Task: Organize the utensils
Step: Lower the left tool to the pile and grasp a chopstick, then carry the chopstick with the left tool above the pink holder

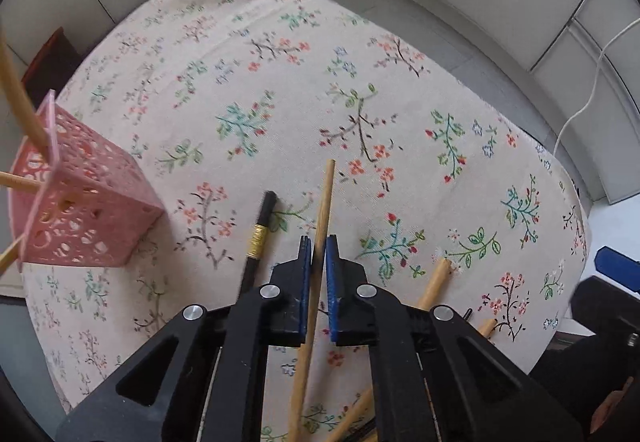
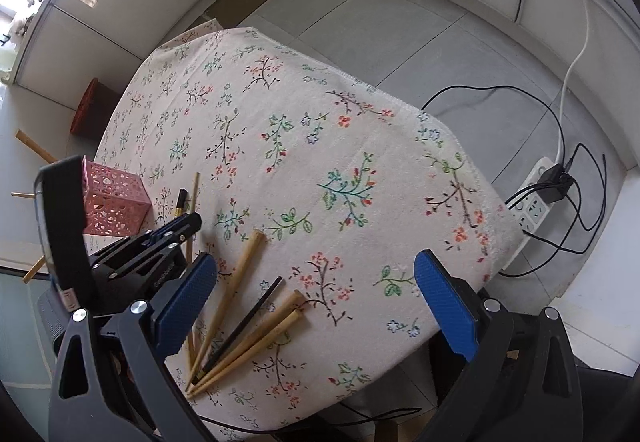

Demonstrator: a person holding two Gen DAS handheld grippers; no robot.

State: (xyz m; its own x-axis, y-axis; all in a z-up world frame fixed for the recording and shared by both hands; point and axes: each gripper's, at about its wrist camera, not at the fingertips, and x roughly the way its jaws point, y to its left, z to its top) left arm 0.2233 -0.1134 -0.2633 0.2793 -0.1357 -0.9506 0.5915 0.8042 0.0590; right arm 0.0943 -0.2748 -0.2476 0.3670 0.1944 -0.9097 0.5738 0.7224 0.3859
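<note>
Floral cloth (image 2: 360, 146) covers the table. Nearest, the right gripper (image 2: 316, 294) stands wide apart above loose chopsticks (image 2: 256, 326). Beyond, the left gripper (image 1: 318, 262) is clamped on one chopstick (image 1: 324, 202); farther left stands the pink basket (image 1: 92, 218).

Matt wooden chopsticks (image 2: 244, 282) on woven floral cloth (image 2: 320, 146); perforated plastic basket (image 1: 92, 210).

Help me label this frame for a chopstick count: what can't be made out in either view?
- Pink holder: its inside is cut off at the left edge in the left wrist view, and the left gripper blocks it in the right wrist view.
- Loose chopsticks: the right gripper's finger covers their left side.
- Held wooden chopstick: its lower end leaves the frame.
</note>
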